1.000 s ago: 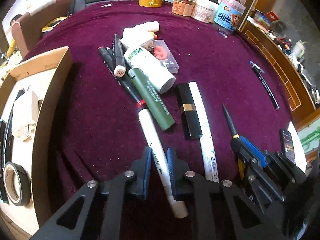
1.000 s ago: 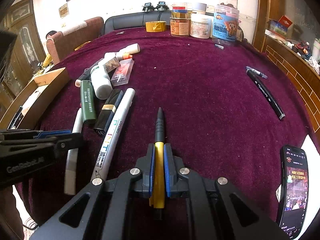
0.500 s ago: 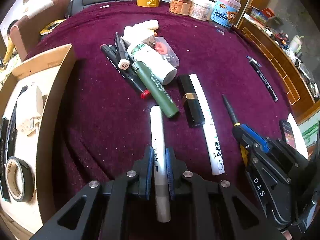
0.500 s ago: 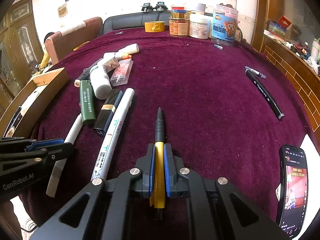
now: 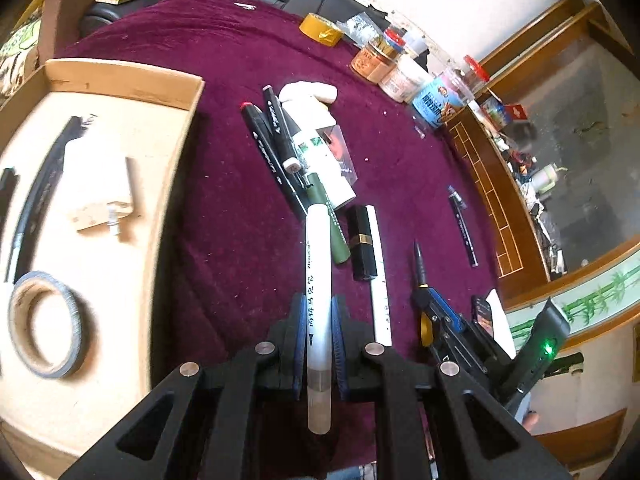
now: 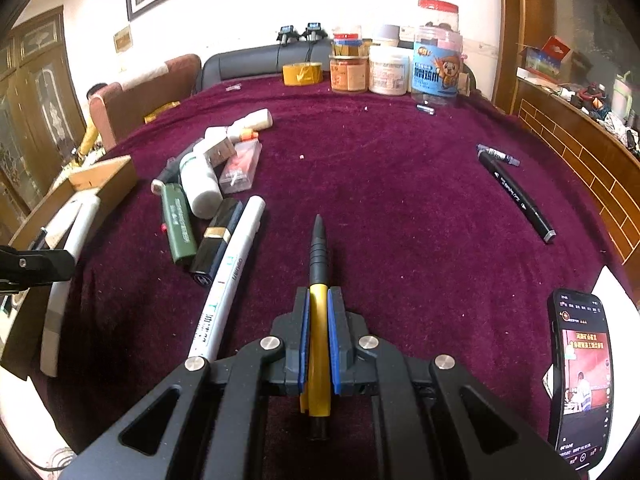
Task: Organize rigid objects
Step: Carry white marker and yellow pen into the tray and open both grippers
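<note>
White plastic, the marker [image 5: 319, 280] clamped in the left gripper [image 5: 319, 332] has left the cloth — a second ago it lay there among the pens — and now hangs near the cardboard box [image 5: 120, 80] at the frame's left, likely its destination. The right gripper [image 6: 319, 332] stays clamped on a yellow pen [image 6: 319, 320], low centre. Maroon velvet tablecloth [image 6: 400, 200] — jars [image 6: 388, 68] at the far edge, wood panelling at right.
</note>
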